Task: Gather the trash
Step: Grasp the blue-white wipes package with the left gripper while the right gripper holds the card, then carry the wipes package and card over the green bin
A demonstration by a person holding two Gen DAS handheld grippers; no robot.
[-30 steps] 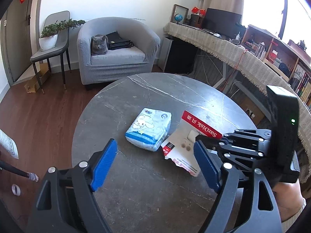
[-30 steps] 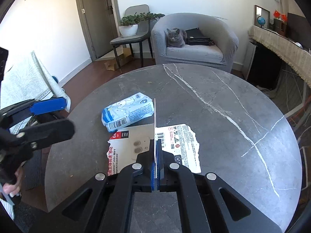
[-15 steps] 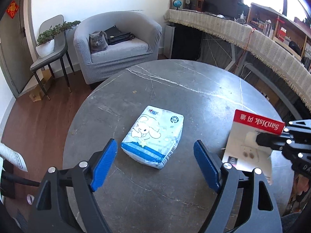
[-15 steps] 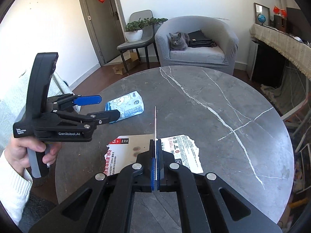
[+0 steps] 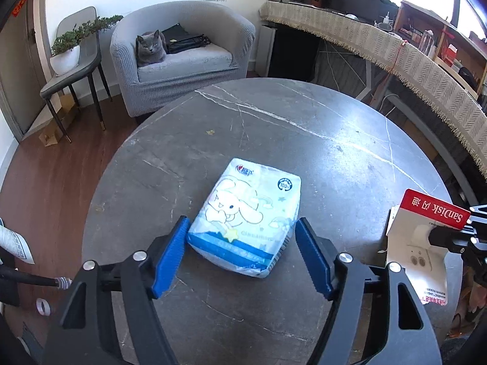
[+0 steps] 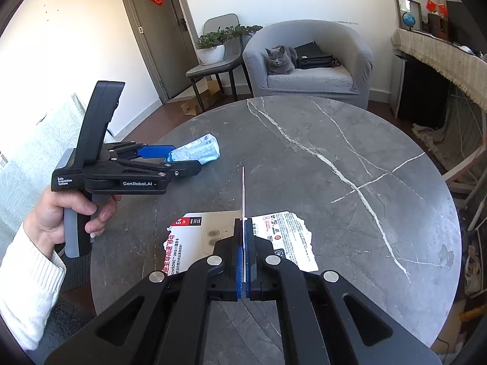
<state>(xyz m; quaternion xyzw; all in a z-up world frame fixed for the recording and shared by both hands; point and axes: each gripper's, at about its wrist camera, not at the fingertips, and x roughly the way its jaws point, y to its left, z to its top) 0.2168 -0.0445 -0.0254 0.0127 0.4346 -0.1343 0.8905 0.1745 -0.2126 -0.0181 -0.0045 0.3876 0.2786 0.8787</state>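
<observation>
Left gripper closing around the tissue pack; your right gripper pinches the torn card packaging.

Your left gripper (image 5: 242, 257) tilts steeply down over the round grey table (image 5: 334, 158), its blue pads (image 5: 169, 258) on either side of the near end of the tissue pack (image 5: 248, 213), jaws closing with the pack between them; left pad looks just at the pack's edge, right pad has a small gap, so no squeeze yet. The pack lies flat near the table's middle. Your left hand (image 6: 70, 213), white sleeve at the wrist, wraps the handle from below, gripper body roughly level in the right wrist view. Your right gripper (image 6: 243, 255) is fully closed on the SanDisk card packaging (image 6: 197, 237), holding it edge-on above the near table edge, angled downward, to the right of the pack.
</observation>
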